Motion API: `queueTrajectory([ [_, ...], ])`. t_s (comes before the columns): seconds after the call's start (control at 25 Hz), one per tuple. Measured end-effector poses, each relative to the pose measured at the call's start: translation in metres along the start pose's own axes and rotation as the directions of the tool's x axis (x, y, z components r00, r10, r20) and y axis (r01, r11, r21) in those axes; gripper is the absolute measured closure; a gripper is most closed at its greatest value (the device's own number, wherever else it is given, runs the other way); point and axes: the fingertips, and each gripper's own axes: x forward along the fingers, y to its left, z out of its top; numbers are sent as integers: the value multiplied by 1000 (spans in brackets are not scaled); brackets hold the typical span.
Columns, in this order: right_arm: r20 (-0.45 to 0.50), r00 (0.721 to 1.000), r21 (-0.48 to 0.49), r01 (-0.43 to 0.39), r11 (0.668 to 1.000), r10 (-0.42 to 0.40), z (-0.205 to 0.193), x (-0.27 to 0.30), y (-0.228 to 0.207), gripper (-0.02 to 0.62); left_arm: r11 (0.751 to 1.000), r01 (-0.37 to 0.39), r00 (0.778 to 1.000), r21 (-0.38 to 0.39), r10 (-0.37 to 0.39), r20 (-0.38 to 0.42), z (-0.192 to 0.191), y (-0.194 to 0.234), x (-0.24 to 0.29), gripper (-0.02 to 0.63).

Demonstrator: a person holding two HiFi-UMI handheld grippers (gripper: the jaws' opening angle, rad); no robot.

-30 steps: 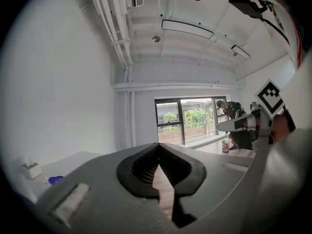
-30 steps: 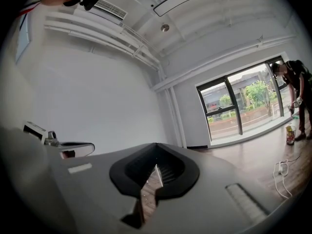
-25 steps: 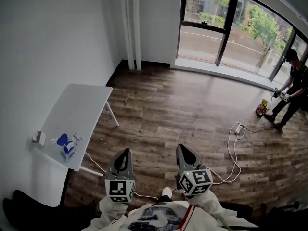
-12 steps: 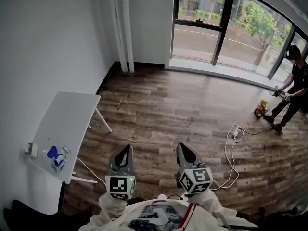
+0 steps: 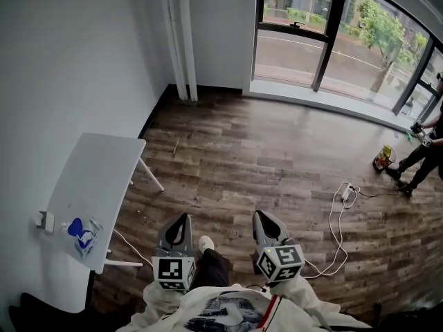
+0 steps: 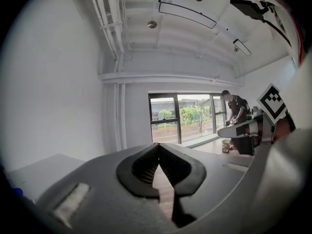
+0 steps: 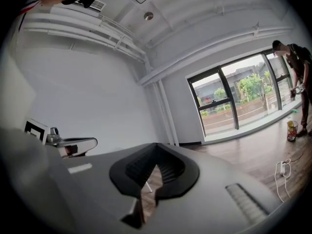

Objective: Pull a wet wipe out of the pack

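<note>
The wet wipe pack (image 5: 82,232), blue and white, lies on the near end of a small white table (image 5: 97,178) at the left of the head view. My left gripper (image 5: 183,218) and right gripper (image 5: 259,215) hang side by side over the wooden floor, well to the right of the table and apart from the pack. Both are shut with nothing in them. In the left gripper view the jaws (image 6: 158,146) meet at the tip, and a blue bit of the pack (image 6: 17,191) shows at the far lower left. The right gripper's jaws (image 7: 157,145) are also closed.
A small white box (image 5: 43,220) sits at the table's near left corner. A power strip with a white cable (image 5: 346,194) lies on the floor at the right. Another person (image 5: 429,144) stands by the window at the far right. My leg and shoe (image 5: 206,244) show between the grippers.
The table and pack have slid left and lower in the head view as I moved. My leg and shoe now show between the grippers. Both grippers stay shut.
</note>
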Motion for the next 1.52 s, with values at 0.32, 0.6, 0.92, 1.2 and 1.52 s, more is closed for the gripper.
queueTrajectory([
  [0.32, -19, 1000, -16, -1, 1000, 1, 13, 121, 2, 591, 1000, -3, 1000, -16, 3, -7, -6, 77, 88, 601],
  [0.6, -2, 1000, -24, -16, 1000, 16, 54, 225, 13, 591, 1000, -13, 1000, -9, 13, 11, 22, 154, 164, 601],
  [0.92, -29, 998, -21, -64, 998, 63, 57, 317, 33, 590, 999, -51, 999, -13, 51, -7, 18, 220, 212, 601],
  [1.2, -81, 988, -18, -135, 991, 134, 51, 381, 60, 589, 992, -128, 991, -19, 127, -31, 10, 273, 220, 601],
  [1.52, -128, 939, -44, -326, 944, 319, 44, 450, 142, 590, 948, -313, 949, -49, 311, -55, -7, 355, 193, 601],
])
